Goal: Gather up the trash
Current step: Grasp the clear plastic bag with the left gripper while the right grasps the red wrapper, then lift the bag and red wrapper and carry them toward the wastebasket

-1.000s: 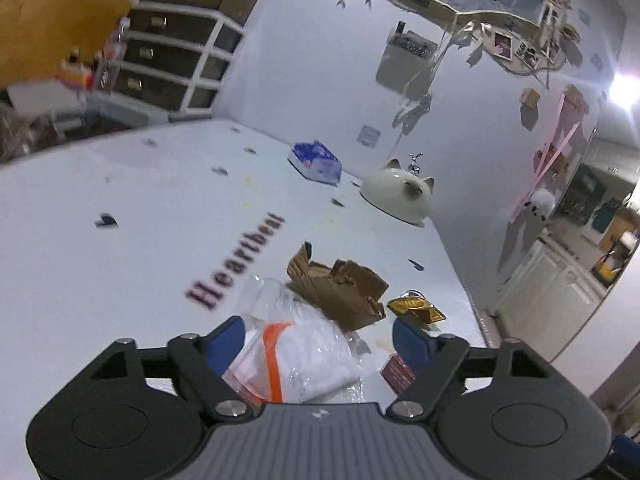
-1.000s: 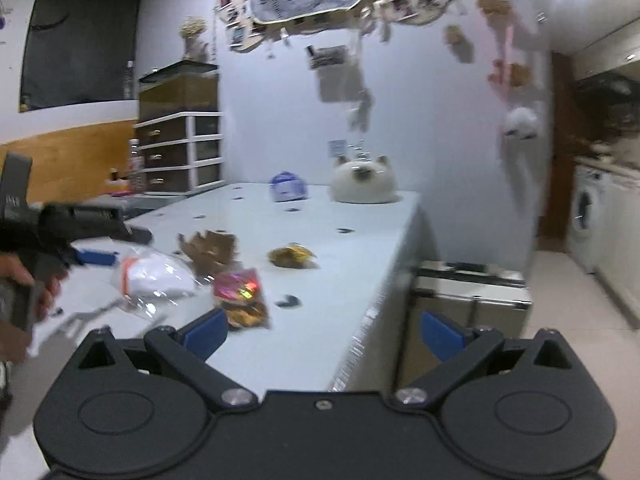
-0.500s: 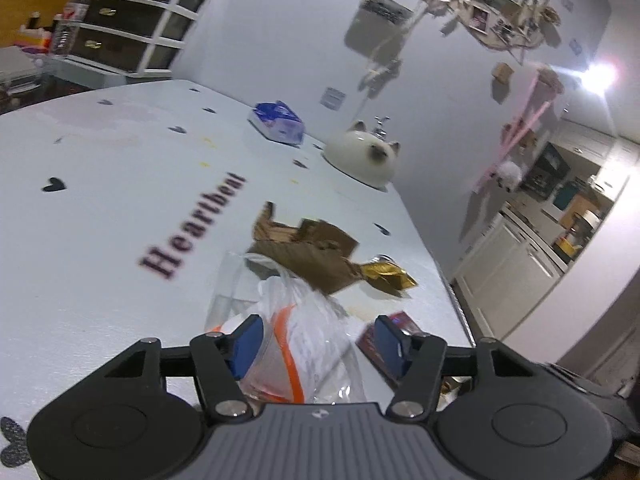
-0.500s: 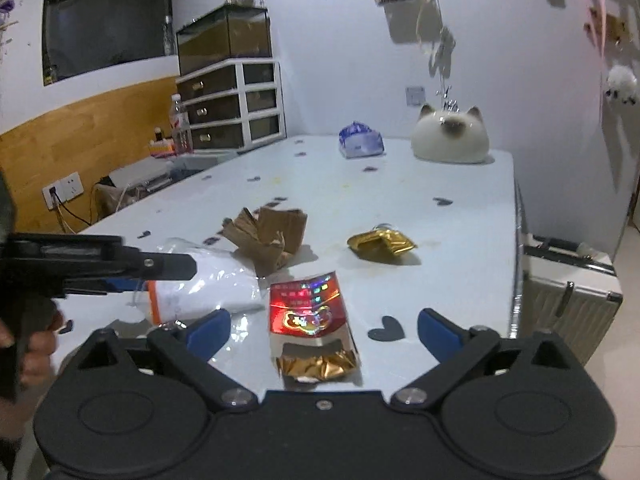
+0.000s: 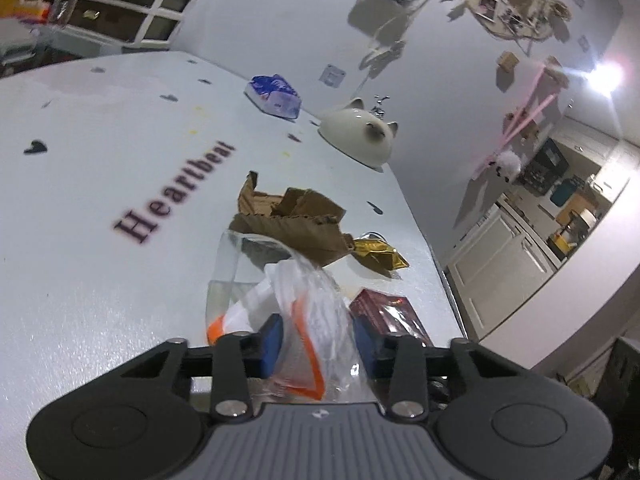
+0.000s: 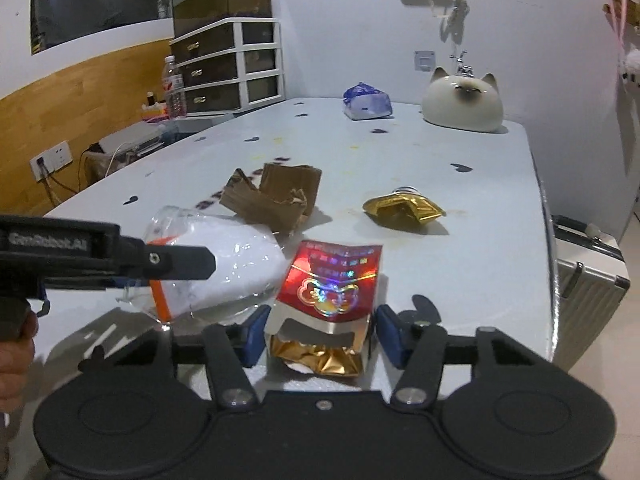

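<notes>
Left gripper (image 5: 316, 340): jaws straddling plastic bag (image 5: 308, 320), not clamped, set for pickup. Right gripper (image 6: 320, 336): jaws wide around red packet (image 6: 332, 280), 12 o'clock, my next grab.

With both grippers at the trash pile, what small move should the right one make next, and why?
Probably close the right gripper. Its open fingers already straddle the near end of the red foil packet, which lies flat on the table with a gap either side. The left gripper is busy at the clear plastic bag.
</notes>
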